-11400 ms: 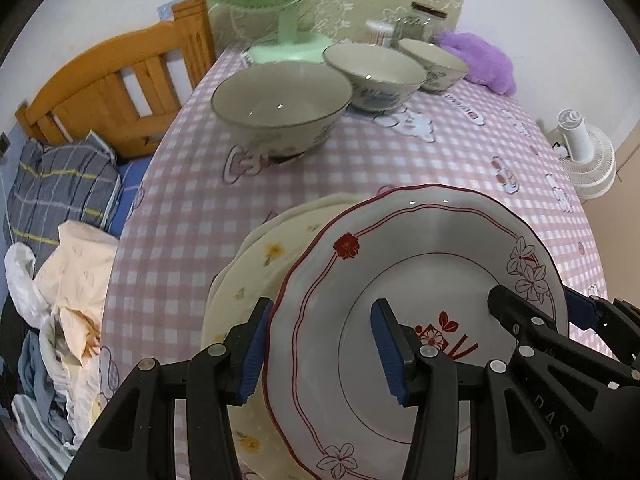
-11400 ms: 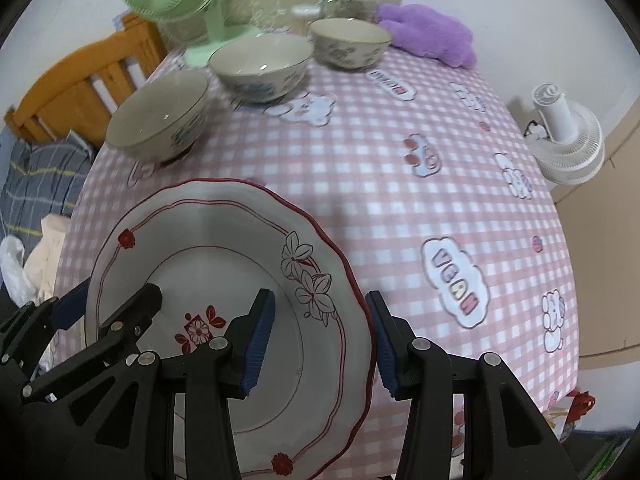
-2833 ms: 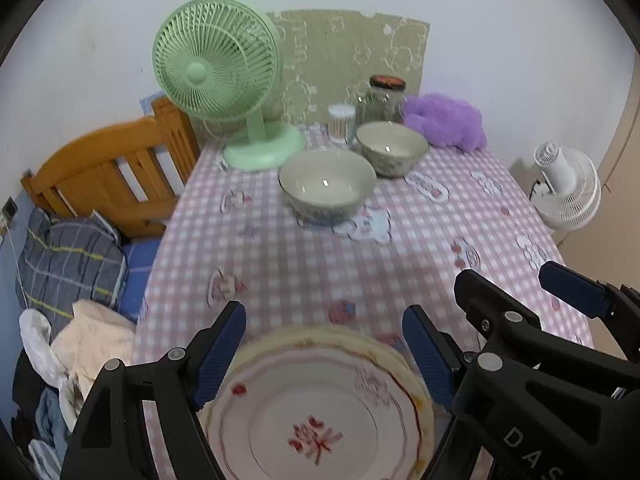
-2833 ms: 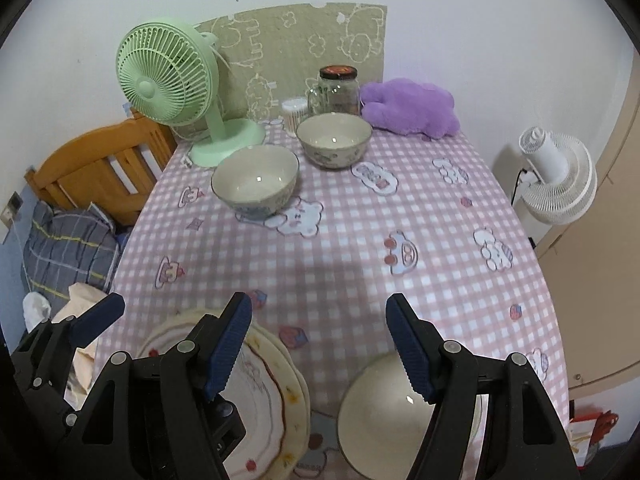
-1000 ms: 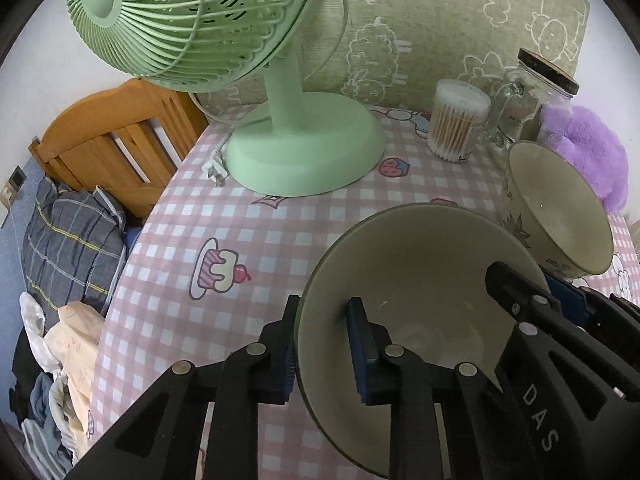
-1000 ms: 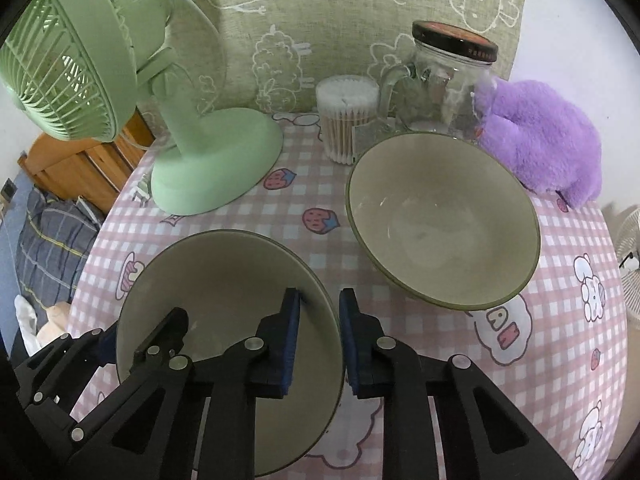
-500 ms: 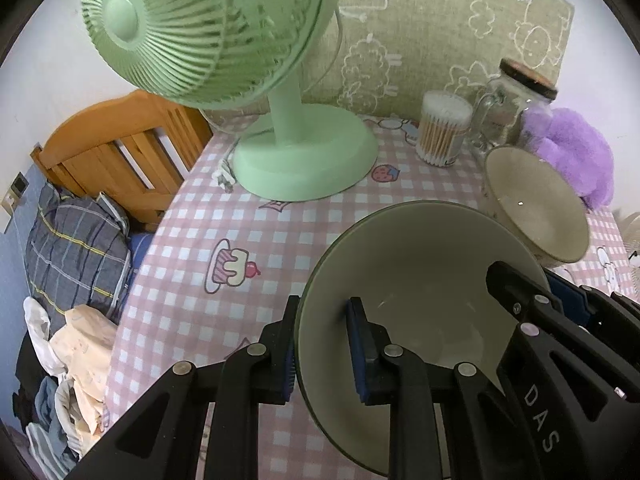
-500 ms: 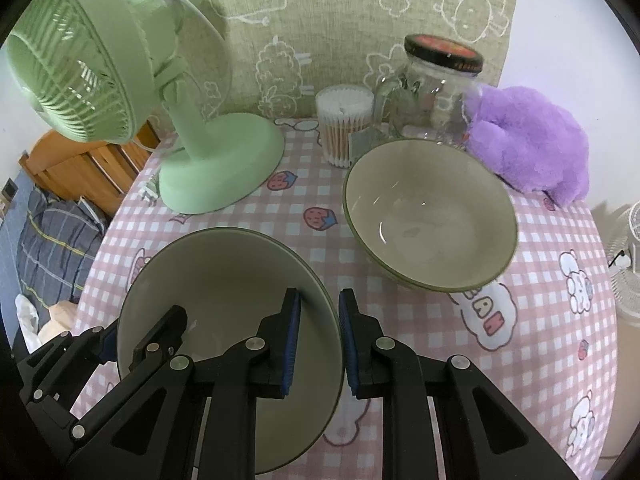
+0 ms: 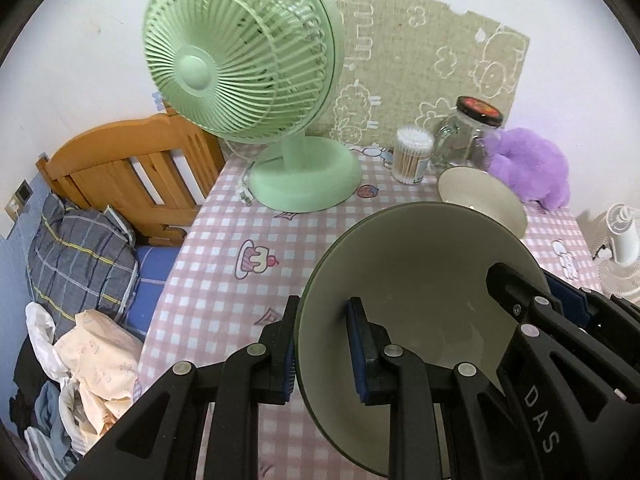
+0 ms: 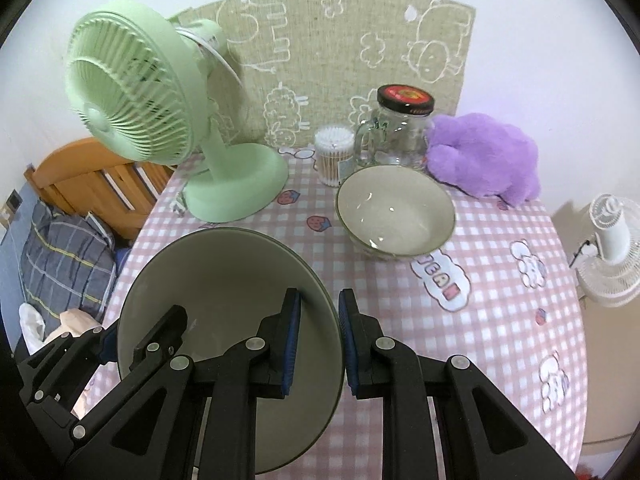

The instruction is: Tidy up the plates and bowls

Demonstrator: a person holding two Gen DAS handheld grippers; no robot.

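Note:
A pale green-grey bowl [image 9: 416, 272] [image 10: 224, 280] hangs above the pink checked tablecloth, held from both sides. My left gripper [image 9: 322, 344] is shut on its left rim, one pad inside and one outside. My right gripper [image 10: 320, 340] is shut on the opposite rim in the same way. A second bowl [image 10: 394, 216] [image 9: 486, 200] of the same kind stands on the table at the back, in front of the glass jar. The plates are out of view.
A green table fan [image 9: 256, 80] [image 10: 160, 120] stands at the back left. A cotton-swab tub [image 10: 334, 156], a lidded glass jar [image 10: 400, 132] and a purple plush toy [image 10: 484, 156] line the wall. A wooden bed frame [image 9: 128, 176] with clothes lies left; a white fan [image 10: 612, 248] stands right.
Both grippers have risen and drawn back with the bowl in them. The fan, the jar and the second bowl now look smaller and farther away.

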